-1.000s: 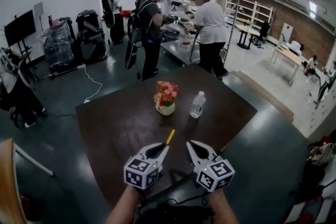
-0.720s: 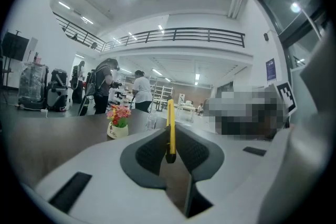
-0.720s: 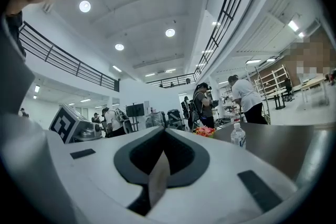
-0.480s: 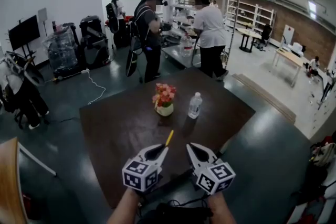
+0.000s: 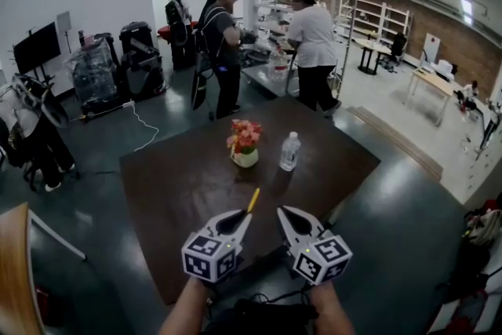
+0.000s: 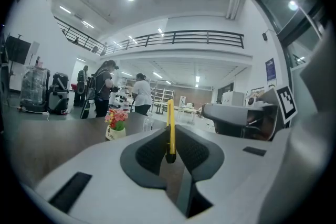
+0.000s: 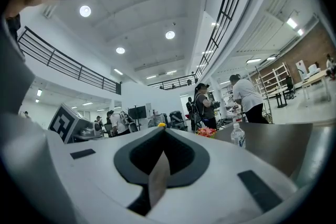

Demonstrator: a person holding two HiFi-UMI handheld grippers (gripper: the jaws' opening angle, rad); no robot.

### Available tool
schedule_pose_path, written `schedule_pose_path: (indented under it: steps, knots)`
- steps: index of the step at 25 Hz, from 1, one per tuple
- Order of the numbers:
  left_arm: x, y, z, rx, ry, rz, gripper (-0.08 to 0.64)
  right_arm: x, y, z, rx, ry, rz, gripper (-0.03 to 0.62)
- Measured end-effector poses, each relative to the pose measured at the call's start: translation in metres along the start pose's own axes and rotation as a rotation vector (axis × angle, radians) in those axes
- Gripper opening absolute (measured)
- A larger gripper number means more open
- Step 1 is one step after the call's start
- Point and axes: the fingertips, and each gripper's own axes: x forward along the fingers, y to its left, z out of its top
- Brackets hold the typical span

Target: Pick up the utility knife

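Note:
The utility knife (image 5: 253, 200) is a slim yellow bar. It sticks out forward from my left gripper (image 5: 244, 216), which is shut on its rear end above the near part of the dark table (image 5: 172, 184). In the left gripper view the knife (image 6: 170, 122) stands upright between the dark pads (image 6: 149, 152), clamped at its black lower end. My right gripper (image 5: 283, 212) hangs just to the right of the left one, level with it. In the right gripper view its jaws (image 7: 160, 129) meet at the tips with nothing between them.
A small vase of pink and orange flowers (image 5: 245, 145) and a clear water bottle (image 5: 290, 151) stand in the table's middle, beyond the knife. Several people (image 5: 314, 43) stand at a bench past the far edge. Equipment and cables lie on the floor at left.
Both grippers have risen a little and moved slightly forward together, with the knife still in the left one. The vase and bottle have not moved on the table.

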Motion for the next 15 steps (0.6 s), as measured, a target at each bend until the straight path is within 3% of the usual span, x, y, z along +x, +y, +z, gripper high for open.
schedule_pose_path:
  steps: [15]
  knots:
    - [0.002,-0.005,0.005,0.008,-0.009,-0.012,0.061,-0.003,0.006,0.014,-0.011,0.018,-0.025,0.008]
